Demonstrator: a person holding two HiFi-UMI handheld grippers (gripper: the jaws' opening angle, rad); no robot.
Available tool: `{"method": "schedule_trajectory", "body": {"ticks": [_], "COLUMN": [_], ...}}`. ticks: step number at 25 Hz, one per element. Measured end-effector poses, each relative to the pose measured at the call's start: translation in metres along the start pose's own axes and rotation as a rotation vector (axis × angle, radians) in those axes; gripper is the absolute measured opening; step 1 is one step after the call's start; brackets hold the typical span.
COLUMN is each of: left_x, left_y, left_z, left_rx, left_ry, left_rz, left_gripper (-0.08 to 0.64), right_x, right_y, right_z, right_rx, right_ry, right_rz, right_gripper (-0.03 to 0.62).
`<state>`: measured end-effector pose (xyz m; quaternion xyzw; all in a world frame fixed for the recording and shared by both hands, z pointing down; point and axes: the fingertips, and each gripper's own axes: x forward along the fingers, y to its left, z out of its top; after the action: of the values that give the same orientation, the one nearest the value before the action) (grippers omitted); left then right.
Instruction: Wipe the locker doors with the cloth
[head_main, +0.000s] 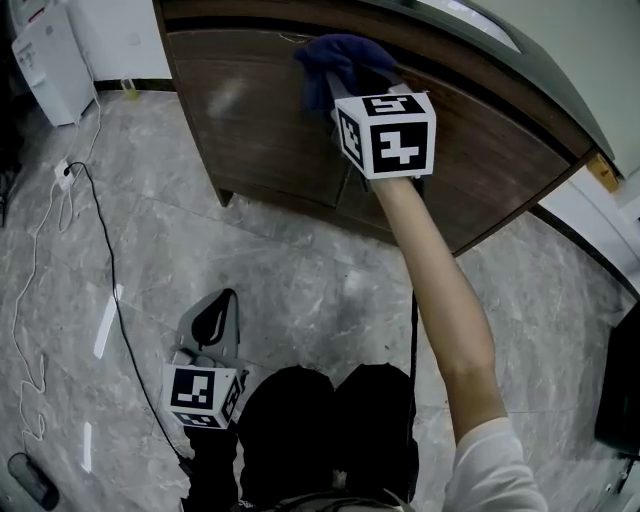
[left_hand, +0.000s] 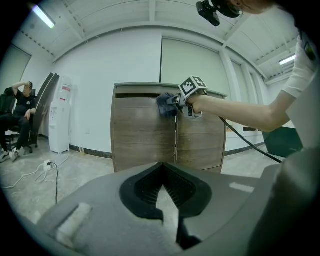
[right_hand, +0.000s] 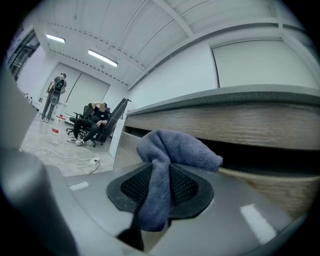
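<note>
right tool (right_hand: 159, 172) clamped on cloth (right_hand: 176, 149) | cloth runs lengthwise along jaws, bunched end toward locker door (head_main: 262, 118), contact spot hidden | left tool (left_hand: 162, 168) closed, empty

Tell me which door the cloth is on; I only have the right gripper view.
Observer: The cloth is pressed to the top of the left-hand door, right beside the seam between the two doors.
Operator: Where is the left gripper?
Observer: The left gripper hangs low beside the person's legs, jaws together on nothing.
Operator: Anything underfoot?
Observer: A black cable trails across the floor just left of that gripper.
</note>
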<state>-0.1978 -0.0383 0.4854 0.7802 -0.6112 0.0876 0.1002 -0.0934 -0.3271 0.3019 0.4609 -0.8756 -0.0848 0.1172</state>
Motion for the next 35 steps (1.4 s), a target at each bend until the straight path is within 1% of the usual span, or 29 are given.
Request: {"method": "schedule_trajectory", "body": {"ticks": [3,7,16,21,27,30,35], "left_x": [-0.002,-0.004,-0.008,-0.009,-0.012,-0.014,-0.017], "left_y": [0.003,0.007,0.018,0.024,0.028,0.031,0.037], "left_z": [-0.002,-0.004,-0.01,-0.013,-0.013,-0.014,-0.016], "left_rx": [-0.003,-0.005,-0.008,-0.011,-0.009,-0.006,-0.004], "left_ry": [0.001,0.005,0.013,0.02,0.021,0.026,0.033], "left_rz": [0.005,0.011,0.027,0.033,0.044,0.05,0.064], "left_gripper": [0.0,0.0,0.001,0.0,0.0,0.001,0.0], "right_x": [0.002,0.008,0.026,0.033,0.041,0.047,0.053], "right_y": [0.003,0.01,0.039,0.052,0.068,0.077,0.086], "right_z": [0.006,-0.008,-0.076,-0.114,-0.166,-0.188,-0.213], "right_rx": [0.001,0.014,-0.02,0.0,0.05,0.043,0.036], "right_ry": [-0.013,-0.004,0.089,0.139,0.21,0.236,0.261], "right_rz": [-0.005,0.0,0.024,0.041,0.061,0.068,0.079], "right_gripper": [0.106,0.107,0.106,0.106,0.106,0.106,0.104]}}
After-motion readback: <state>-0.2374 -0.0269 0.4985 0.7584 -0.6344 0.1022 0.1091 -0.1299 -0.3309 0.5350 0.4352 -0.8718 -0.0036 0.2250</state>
